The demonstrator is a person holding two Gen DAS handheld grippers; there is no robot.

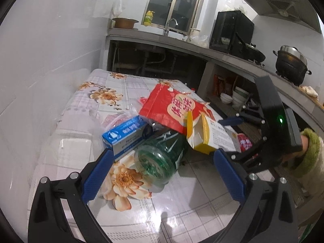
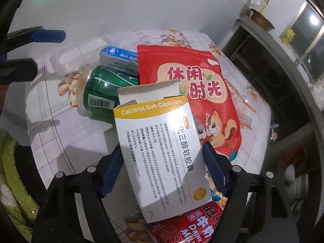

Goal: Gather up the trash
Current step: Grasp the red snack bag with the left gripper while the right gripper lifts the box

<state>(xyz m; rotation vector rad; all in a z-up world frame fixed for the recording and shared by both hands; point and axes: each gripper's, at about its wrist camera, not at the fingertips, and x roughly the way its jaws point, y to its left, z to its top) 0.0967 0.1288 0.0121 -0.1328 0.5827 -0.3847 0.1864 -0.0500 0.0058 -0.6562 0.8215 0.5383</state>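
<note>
Left wrist view: the left gripper (image 1: 162,172) is held low over the table (image 1: 182,202), jaws spread wide, nothing pinched. A green bottle (image 1: 160,158) is seen lying on its side just ahead, between the blue pads but not touched. A blue box (image 1: 125,133) is propped behind it at the left, a red pouch (image 1: 170,107) behind that. A white/yellow box (image 1: 206,135) is seen at the right w/ the right gripper (image 1: 232,135) around it; a green sleeve (image 1: 311,151) is seen at the far right. A counter w/ a pot (image 1: 291,64) runs along the back.

Right wrist view: the right gripper (image 2: 160,172) is pointed down at the pile. The white/yellow box (image 2: 160,149), flap open, is held between the jaws, both pads against its sides, so it is pinched. The red pouch (image 2: 192,93) lies under and behind it, the green bottle (image 2: 105,93) at the left, the blue box (image 2: 119,58) past that. A red can (image 2: 192,224) is partly seen below the box. The left gripper (image 2: 30,50) is seen at the far left, spread.
</note>
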